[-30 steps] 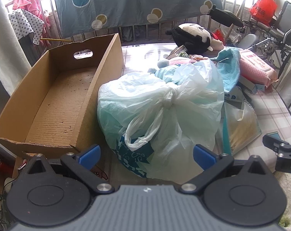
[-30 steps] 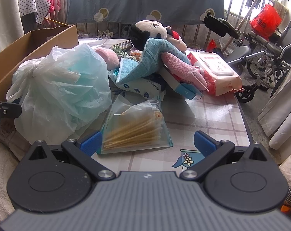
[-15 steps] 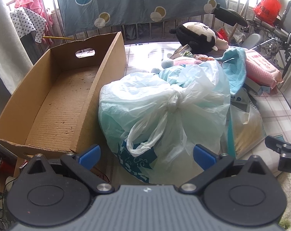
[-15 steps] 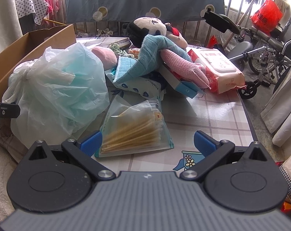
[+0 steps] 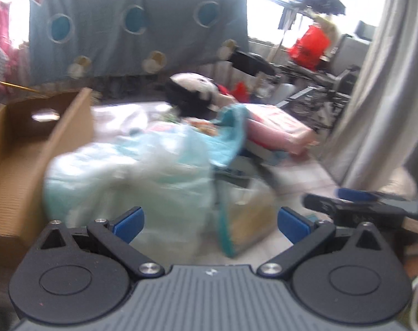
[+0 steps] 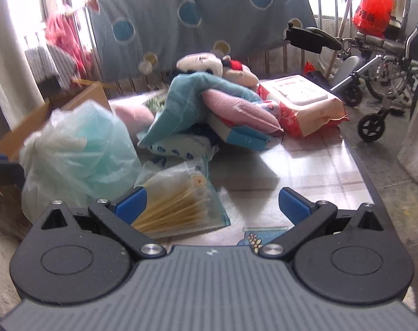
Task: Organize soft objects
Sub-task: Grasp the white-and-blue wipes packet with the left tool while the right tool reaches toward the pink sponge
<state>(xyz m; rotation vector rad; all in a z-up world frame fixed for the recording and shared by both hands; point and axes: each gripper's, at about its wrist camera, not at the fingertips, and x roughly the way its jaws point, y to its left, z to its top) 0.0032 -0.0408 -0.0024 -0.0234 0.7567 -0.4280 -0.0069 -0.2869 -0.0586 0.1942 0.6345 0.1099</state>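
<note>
Checked tabletop [image 6: 314, 165] carries a heap of soft things: a tied pale plastic bag [image 6: 79, 149] at the near left, a teal towel [image 6: 181, 96] and pink cloth [image 6: 236, 107] behind it, a plush toy [image 6: 206, 62] at the far end. Just left of the bag stands a cardboard box [image 5: 15, 165]. Left claw [image 5: 210, 222] and right claw [image 6: 211, 204] both gape wide, holding nothing. A clear packet of sticks [image 6: 178, 204] lies near the right claw.

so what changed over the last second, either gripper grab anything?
No grab. Left gripper swung right, so its view is blurred and the cardboard box slid to the left edge; right gripper tilted up slightly. Both open and empty. Tied plastic bag, plush toy and wipes pack look unmoved.
</note>
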